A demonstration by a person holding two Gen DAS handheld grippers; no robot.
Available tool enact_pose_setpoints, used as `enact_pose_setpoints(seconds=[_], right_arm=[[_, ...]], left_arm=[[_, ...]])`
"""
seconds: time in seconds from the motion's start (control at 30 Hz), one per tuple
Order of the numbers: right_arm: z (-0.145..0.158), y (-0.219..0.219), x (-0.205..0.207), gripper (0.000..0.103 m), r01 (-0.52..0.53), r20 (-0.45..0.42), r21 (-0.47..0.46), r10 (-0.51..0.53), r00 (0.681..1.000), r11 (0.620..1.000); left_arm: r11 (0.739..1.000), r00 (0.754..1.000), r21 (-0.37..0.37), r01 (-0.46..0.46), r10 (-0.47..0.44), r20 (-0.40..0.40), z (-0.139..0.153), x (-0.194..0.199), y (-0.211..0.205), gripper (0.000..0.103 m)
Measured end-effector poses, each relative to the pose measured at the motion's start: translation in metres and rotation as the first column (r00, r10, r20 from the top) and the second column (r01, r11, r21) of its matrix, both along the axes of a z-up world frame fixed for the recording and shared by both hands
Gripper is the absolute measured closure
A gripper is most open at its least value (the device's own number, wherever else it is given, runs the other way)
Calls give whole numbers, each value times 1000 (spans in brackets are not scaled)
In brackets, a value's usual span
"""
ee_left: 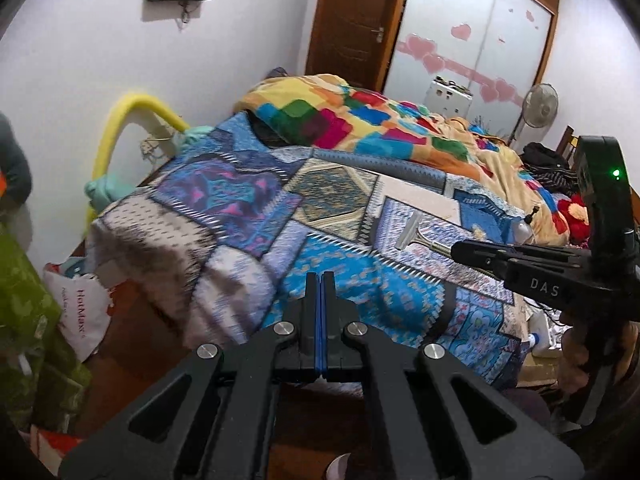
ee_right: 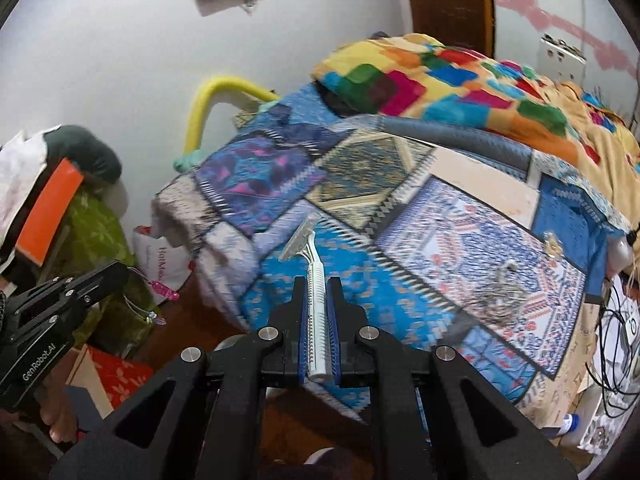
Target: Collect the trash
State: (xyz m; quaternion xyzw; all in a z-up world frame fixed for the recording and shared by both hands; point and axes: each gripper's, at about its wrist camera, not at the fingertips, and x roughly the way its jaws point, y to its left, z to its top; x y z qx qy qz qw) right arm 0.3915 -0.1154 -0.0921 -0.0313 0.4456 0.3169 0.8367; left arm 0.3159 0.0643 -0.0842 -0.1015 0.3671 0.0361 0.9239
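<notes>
My right gripper (ee_right: 317, 280) is shut on a white disposable razor (ee_right: 314, 280), gripping its handle; the razor head points forward above the patterned blue bedspread (ee_right: 460, 240). In the left wrist view the razor (ee_left: 416, 236) sticks out of the right gripper (ee_left: 460, 249), which is held over the bed. My left gripper (ee_left: 320, 278) is shut and empty, above the near edge of the bedspread (ee_left: 248, 216). The left gripper also shows at the left of the right wrist view (ee_right: 116, 276). A tangle of greyish hair or thread (ee_right: 496, 296) lies on the bedspread to the right.
A multicoloured quilt (ee_left: 360, 120) is heaped at the far end of the bed. A white shopping bag (ee_left: 84, 308) and a green patterned bag (ee_left: 32, 332) sit on the floor at left. Cables and a bottle (ee_right: 572, 424) lie at right. A fan (ee_left: 540, 104) stands behind.
</notes>
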Motion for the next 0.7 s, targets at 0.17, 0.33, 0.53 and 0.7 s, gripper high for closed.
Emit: enact_pose_setpoints(seconds=[0.17, 0.33, 0.53, 0.7], right_arm=[[3, 33, -26, 95, -58, 13, -8, 59, 998, 998], [-3, 65, -51, 95, -117, 11, -31, 117, 993, 993], [-17, 103, -77, 95, -180, -1, -76, 181, 984, 981], [-38, 133, -95, 95, -233, -25, -125, 232, 972, 964]], left_arm=[[999, 999, 1, -50, 50, -22, -6, -34, 28, 103], [996, 994, -4, -87, 86, -61, -20, -65, 50, 103], [993, 986, -15, -120, 118, -114, -42, -93, 73, 103], [989, 979, -36, -143, 136, -153, -65, -104, 90, 103]])
